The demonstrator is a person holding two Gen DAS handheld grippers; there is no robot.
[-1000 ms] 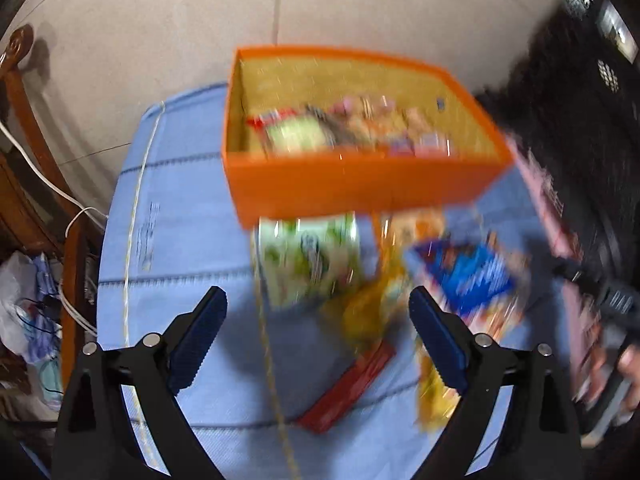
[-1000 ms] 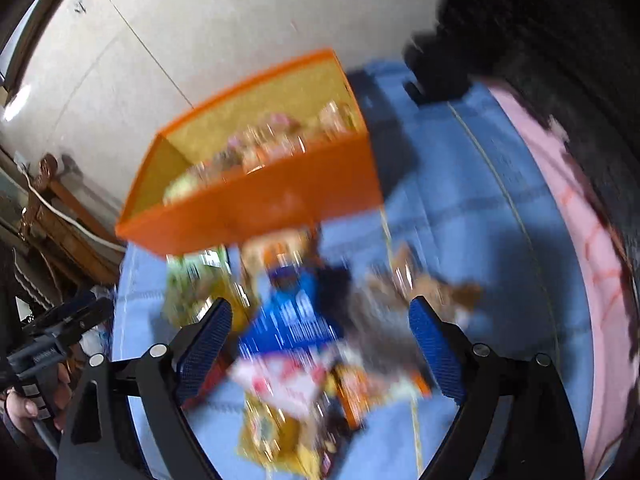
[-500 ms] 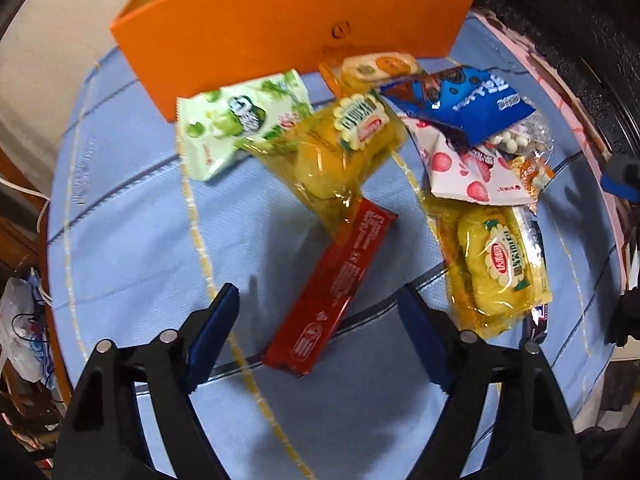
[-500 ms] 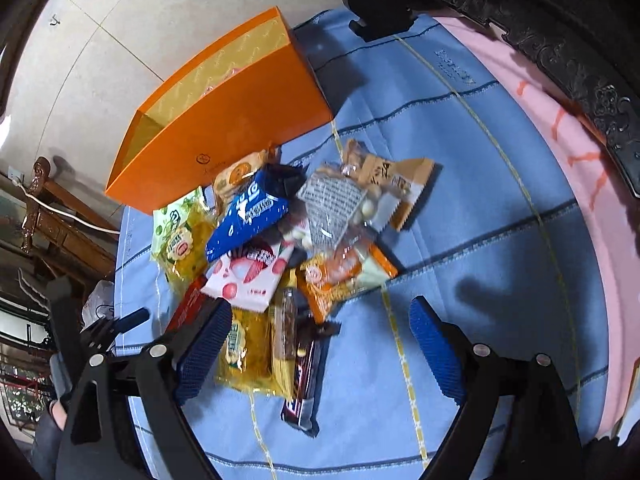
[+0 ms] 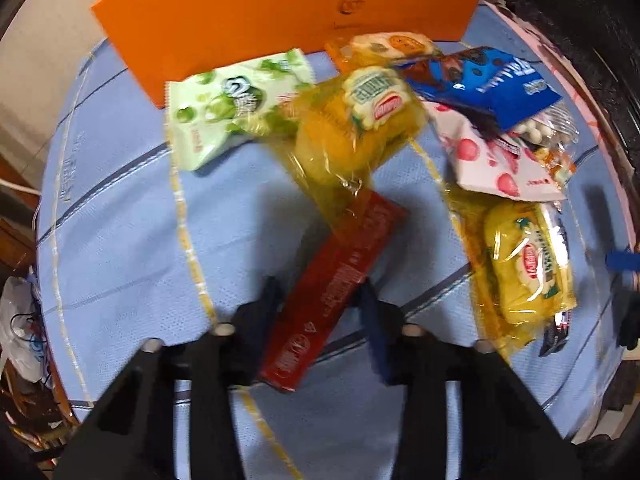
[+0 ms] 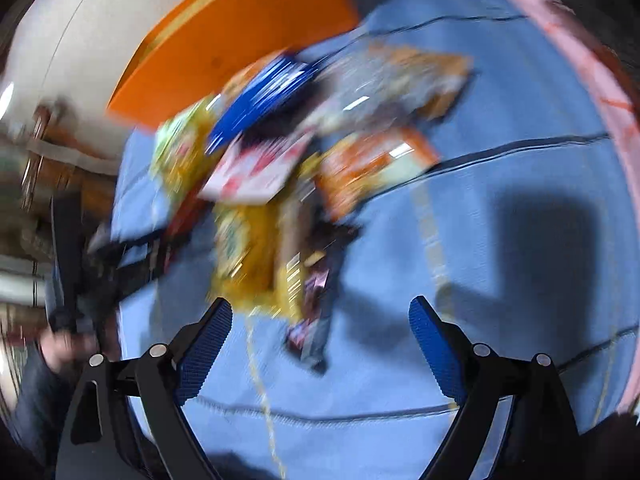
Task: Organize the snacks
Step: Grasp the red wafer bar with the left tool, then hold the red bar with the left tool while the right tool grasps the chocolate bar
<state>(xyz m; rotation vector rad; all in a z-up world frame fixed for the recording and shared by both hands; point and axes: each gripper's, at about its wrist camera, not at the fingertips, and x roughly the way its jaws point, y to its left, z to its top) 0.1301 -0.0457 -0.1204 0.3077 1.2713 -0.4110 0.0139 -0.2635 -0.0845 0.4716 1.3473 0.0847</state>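
Observation:
A long red snack box (image 5: 340, 276) lies on the blue tablecloth (image 5: 120, 220), partly under a yellow cake packet (image 5: 356, 128). My left gripper (image 5: 320, 304) points down over it, jaws closing, with both pads against the sides of the box's near half. The orange storage box (image 5: 280, 8) stands behind the pile. The right wrist view is blurred: my right gripper (image 6: 320, 308) hangs open above the cloth, nothing between its fingers, just short of a dark candy bar (image 6: 316, 292) at the pile's near edge.
A green packet (image 5: 224, 108), blue packet (image 5: 492, 80), white strawberry packet (image 5: 492, 164) and second yellow packet (image 5: 528, 264) lie around the red box. Dark carved furniture borders the right. A wooden chair and cables stand left of the table. A hand (image 6: 64, 348) shows at left.
My left gripper dropped toward the table and its jaws closed from wide apart onto the red box. The right gripper moved lower and nearer the pile, still open.

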